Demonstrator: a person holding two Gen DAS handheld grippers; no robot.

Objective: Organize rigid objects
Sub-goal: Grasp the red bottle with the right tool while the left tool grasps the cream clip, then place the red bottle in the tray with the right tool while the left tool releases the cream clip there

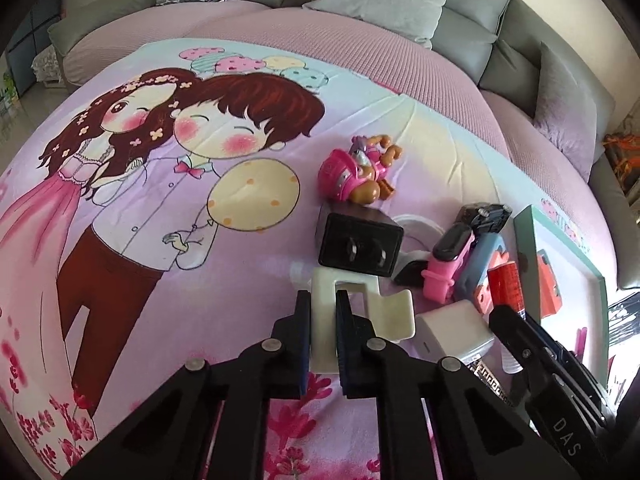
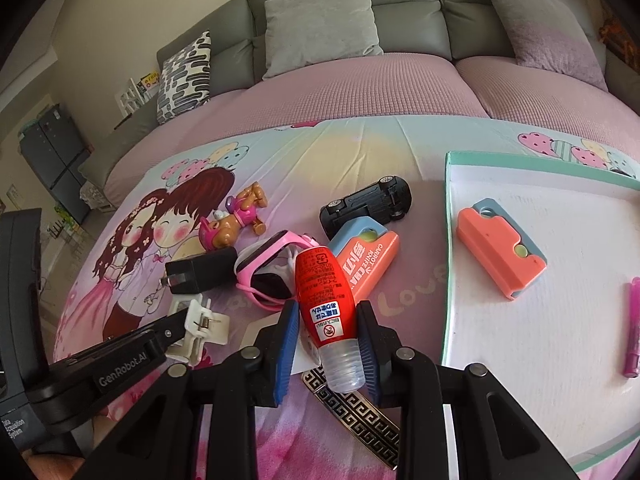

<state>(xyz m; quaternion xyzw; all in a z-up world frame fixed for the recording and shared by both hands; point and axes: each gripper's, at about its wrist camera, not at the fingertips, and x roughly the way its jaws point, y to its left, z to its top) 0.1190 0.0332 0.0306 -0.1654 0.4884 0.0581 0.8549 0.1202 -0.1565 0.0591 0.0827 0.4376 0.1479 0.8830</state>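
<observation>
White hook clip: the cream-white hard plastic wall hook [image 1: 352, 312] lies on the printed cartoon bedsheet [image 1: 160, 240], just left of the red bottle; it looks light and stiff, its smooth faces probably slippery, so the flat upright plate seems the best place to pinch.
Left gripper: the left gripper [image 1: 323, 316] has its two blue-padded fingers closed narrowly on that plate, holding the hook.
Red bottle: the small red plastic squeeze bottle with a clear ribbed cap [image 2: 330, 312] lies just left of the tray, cap toward the camera; it looks light and firm-walled, though round and glossy, so it may roll or slip; the broad red belly looks the safest hold, not the tapering cap.
Right gripper: the right gripper [image 2: 328, 340] brackets the bottle's lower body with its pads at either flank; whether both pads press it cannot be told.
Tray: the white tray with a teal rim [image 2: 448, 240] lies right of the bottle and already holds an orange-and-blue plastic utility knife [image 2: 502, 250] and a purple pen [image 2: 633, 332].
Left view only: the hook's folded shape and the pinch on it show clearly.
Right view only: the tray's contents, the bottle's label and the black toy car [image 2: 366, 206] beyond the bottle show plainly.
</observation>
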